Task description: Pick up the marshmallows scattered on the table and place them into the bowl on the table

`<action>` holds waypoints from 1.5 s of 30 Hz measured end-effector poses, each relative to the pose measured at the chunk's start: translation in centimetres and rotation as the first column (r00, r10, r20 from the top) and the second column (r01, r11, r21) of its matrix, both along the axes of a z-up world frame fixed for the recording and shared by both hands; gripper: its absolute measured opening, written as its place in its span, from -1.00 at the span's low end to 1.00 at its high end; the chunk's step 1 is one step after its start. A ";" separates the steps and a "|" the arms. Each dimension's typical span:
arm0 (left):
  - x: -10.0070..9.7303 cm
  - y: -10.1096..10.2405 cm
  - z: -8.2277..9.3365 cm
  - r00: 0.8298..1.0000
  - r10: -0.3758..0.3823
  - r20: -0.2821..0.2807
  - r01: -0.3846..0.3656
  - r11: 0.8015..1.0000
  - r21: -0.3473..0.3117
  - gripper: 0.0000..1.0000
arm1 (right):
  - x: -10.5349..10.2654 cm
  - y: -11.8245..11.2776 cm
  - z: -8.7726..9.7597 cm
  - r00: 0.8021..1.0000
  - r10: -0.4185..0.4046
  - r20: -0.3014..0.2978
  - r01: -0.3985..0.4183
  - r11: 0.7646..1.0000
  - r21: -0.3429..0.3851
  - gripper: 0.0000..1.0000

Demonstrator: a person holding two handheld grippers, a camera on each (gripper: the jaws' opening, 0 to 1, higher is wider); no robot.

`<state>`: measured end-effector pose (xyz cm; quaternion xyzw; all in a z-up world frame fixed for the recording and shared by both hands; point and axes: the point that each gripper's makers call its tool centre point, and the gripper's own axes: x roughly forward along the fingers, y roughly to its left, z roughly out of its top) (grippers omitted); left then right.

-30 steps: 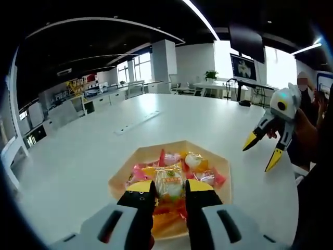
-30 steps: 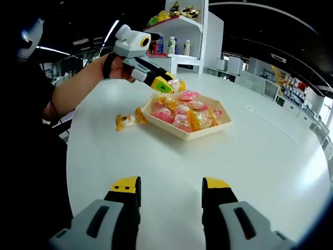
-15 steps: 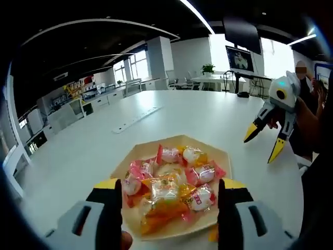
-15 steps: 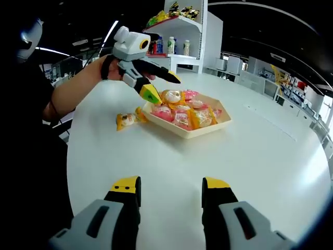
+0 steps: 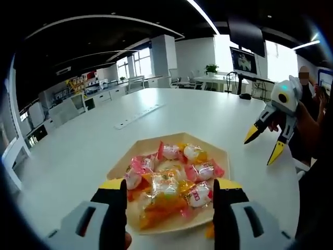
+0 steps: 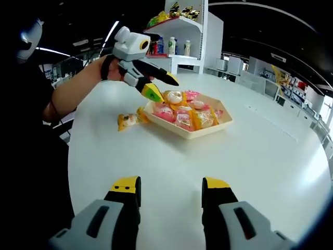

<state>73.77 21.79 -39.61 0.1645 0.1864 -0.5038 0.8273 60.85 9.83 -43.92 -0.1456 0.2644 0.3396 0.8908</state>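
Deposit step complete: left claw (image 6: 160, 86), jaws spread wide and empty, hovers above the bowl (image 6: 188, 132), which sits mid-table (image 6: 260, 156) heaped with wrapped marshmallows (image 5: 171, 182). One stray marshmallow (image 6: 126, 120) lies beside the bowl's rim toward the person's edge; the next move calls for reaching it. Right claw (image 6: 170, 190) released, touching nothing, over bare table.

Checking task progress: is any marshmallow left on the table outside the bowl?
Yes, in the right gripper view a wrapped marshmallow lies on the table beside the bowl.
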 end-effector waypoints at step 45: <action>-2.9 1.2 0.7 0.998 0.021 -0.053 -0.017 0.997 0.080 0.34 | 0.0 0.0 0.2 1.000 0.005 0.004 -0.005 1.000 -0.008 -0.07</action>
